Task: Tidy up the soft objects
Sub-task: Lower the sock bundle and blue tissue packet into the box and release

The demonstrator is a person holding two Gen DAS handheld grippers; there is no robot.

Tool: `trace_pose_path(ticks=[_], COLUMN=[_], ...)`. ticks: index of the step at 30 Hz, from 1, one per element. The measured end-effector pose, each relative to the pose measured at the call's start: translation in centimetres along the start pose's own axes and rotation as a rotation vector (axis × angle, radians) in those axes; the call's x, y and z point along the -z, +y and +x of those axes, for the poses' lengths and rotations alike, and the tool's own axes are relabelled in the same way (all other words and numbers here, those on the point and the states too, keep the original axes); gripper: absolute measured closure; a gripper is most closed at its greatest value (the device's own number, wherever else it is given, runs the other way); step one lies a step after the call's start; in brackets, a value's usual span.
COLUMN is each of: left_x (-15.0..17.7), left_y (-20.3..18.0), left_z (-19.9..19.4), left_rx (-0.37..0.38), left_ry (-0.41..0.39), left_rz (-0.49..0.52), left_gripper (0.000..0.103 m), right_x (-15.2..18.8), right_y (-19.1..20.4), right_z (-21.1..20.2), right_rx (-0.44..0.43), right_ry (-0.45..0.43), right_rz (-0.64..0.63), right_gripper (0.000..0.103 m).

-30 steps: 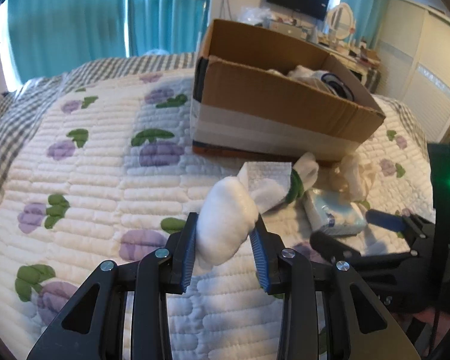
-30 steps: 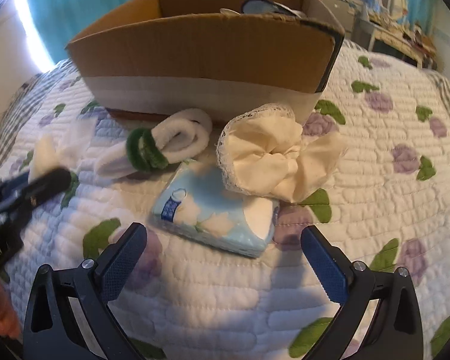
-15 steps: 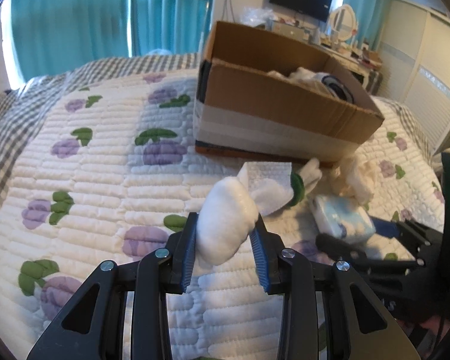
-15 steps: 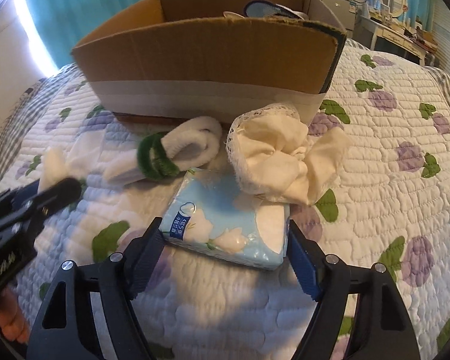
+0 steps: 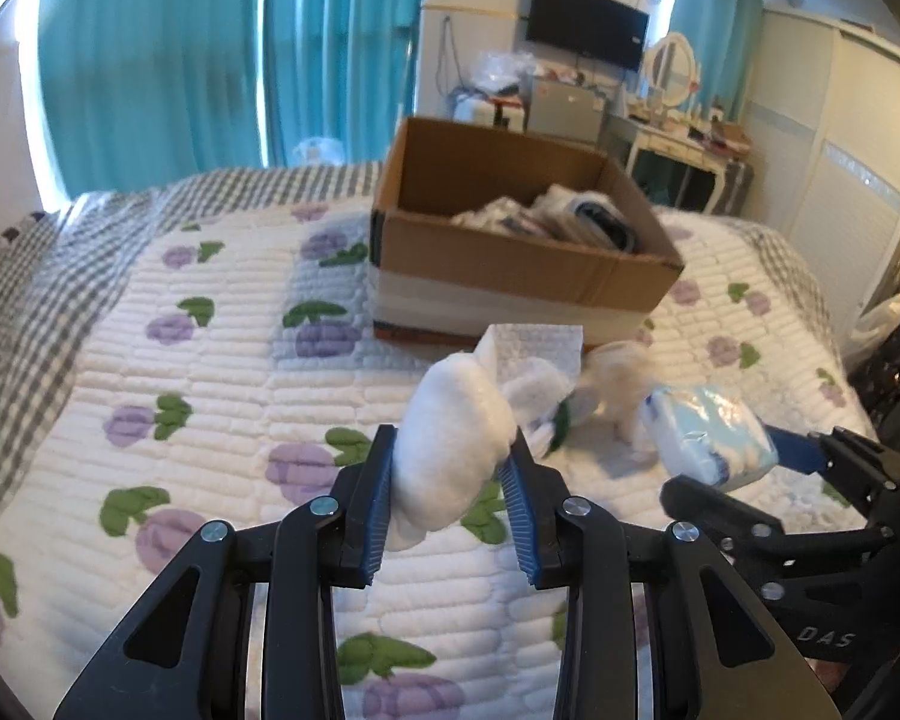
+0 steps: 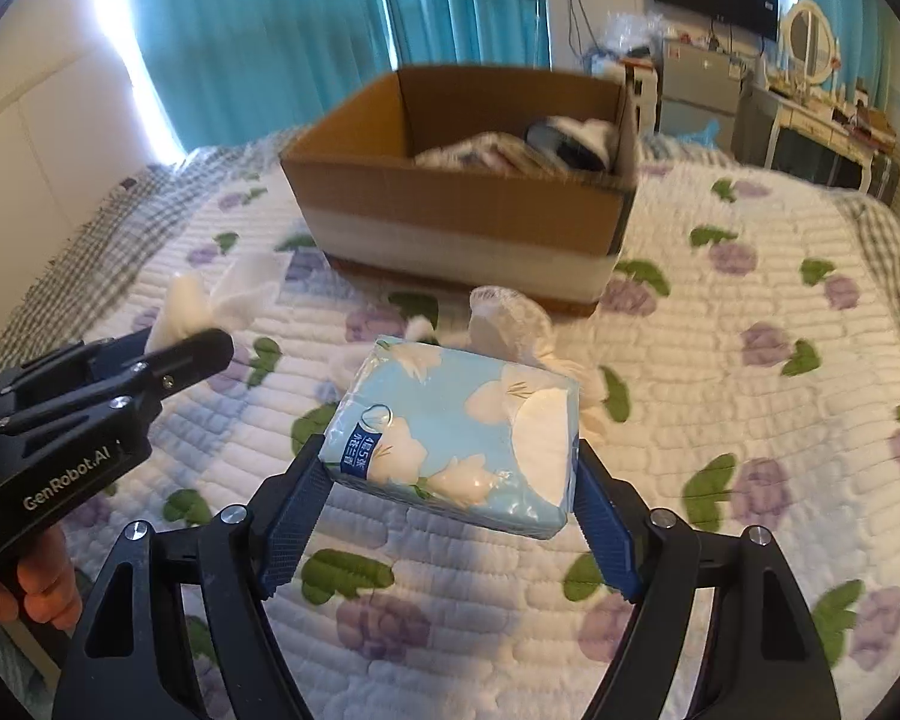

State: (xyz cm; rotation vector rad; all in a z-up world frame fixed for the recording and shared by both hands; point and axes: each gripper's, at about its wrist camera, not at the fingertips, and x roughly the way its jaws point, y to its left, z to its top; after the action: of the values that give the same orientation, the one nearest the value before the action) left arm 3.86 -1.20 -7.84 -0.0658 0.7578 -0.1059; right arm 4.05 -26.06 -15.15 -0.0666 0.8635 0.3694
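My left gripper [image 5: 450, 498] is shut on a white soft cloth bundle [image 5: 450, 426] and holds it above the quilt; it also shows in the right wrist view [image 6: 192, 306]. My right gripper [image 6: 450, 510] is shut on a light blue tissue pack [image 6: 456, 438], lifted off the bed; the pack also shows in the left wrist view [image 5: 708, 438]. An open cardboard box [image 6: 468, 222] with several soft items inside stands on the bed behind. A cream lace cloth [image 6: 510, 318] and a white roll with a green band [image 5: 561, 414] lie in front of the box.
The bed has a white quilt with purple flowers [image 6: 750, 420]. Teal curtains [image 5: 180, 60] hang behind it. A dresser with a mirror [image 5: 672, 78] and a wardrobe [image 5: 840, 150] stand at the right. The left gripper body [image 6: 72, 420] is at my right gripper's left.
My right gripper closed on the tissue pack and lifted it off the quilt. Both grippers rose and pulled back from the box. The left gripper kept its hold on the white bundle.
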Motion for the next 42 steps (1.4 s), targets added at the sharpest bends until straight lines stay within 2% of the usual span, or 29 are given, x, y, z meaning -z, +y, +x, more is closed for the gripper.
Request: trace_pose_path(ticks=[5, 9, 15, 20, 25, 27, 32, 39, 42], left_x=[-0.6, -1.5, -4.1, -7.0, -10.8, -12.5, -15.2, -16.6, -17.0], left_y=[-1.0, -1.7, -3.0, -3.8, -4.3, -4.1, -3.4, -2.1, -2.0], left_z=[-2.0, -3.0, -3.9, -3.6, -2.1, -0.8, 3.4, 9.5, 10.8], left_rx=[0.015, 0.018, 0.026, 0.032, 0.029, 0.042, 0.008, -0.015, -0.006], left_ry=[-0.034, -0.058, -0.107, -0.141, -0.178, -0.175, -0.151, -0.1, -0.097], left_rz=[0.001, 0.01, 0.035, 0.067, 0.088, 0.081, 0.08, 0.069, 0.083], left_gripper=[0.07, 0.07, 0.07, 0.07, 0.07, 0.07, 0.07, 0.069, 0.065], right_x=[-0.8, -1.9, -4.7, -7.2, -10.3, -11.9, -15.9, -20.1, -20.9], right_y=[-0.2, -0.6, -1.4, -1.9, -2.8, -3.5, -5.1, -6.4, -6.7], right_z=[-3.9, -7.1, -10.5, -11.8, -11.4, -10.7, -8.9, -4.1, -1.5], right_rx=[-0.034, -0.024, -0.015, -0.008, 0.002, 0.018, 0.03, 0.047, 0.04], right_ry=[-0.081, -0.149, -0.237, -0.278, -0.301, -0.312, -0.329, -0.31, -0.285], right_rz=[0.002, -0.007, -0.026, -0.052, -0.063, -0.057, -0.043, -0.062, -0.065], right_gripper=[0.026, 0.026, 0.026, 0.026, 0.026, 0.026, 0.026, 0.026, 0.026])
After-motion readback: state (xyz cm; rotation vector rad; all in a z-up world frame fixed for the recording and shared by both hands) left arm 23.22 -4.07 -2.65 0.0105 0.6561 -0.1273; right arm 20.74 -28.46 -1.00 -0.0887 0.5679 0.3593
